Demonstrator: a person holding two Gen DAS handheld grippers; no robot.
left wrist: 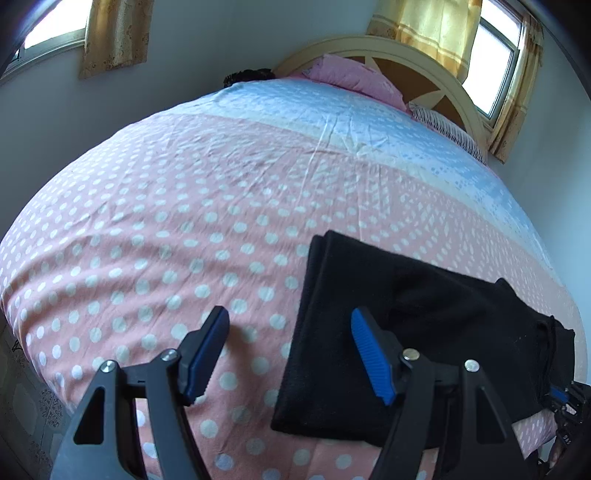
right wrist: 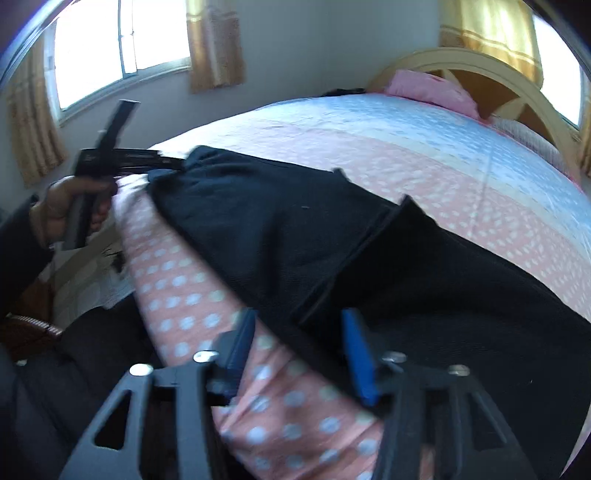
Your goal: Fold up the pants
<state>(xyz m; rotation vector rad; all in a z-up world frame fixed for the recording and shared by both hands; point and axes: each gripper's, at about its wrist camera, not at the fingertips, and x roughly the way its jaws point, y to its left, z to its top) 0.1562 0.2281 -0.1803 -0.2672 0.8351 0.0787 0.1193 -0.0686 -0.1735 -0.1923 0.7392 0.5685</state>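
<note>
Black pants (left wrist: 417, 332) lie folded flat on the pink polka-dot bed cover (left wrist: 166, 240) near the bed's front edge. My left gripper (left wrist: 290, 328) is open and empty; its right finger hangs over the left part of the pants and its left finger over the cover. In the right wrist view the pants (right wrist: 295, 236) stretch across the bed, with a folded layer on top. My right gripper (right wrist: 299, 339) is open and empty above the pants' near edge. The left gripper also shows there, held in a hand (right wrist: 74, 210) at the pants' far end.
The bed has a cream headboard (left wrist: 424, 62), a pink pillow (left wrist: 354, 79) and a striped pillow (left wrist: 447, 129) at the far end. A pale blue band (left wrist: 314, 107) crosses the cover. Windows with yellow curtains (left wrist: 436, 33) are behind.
</note>
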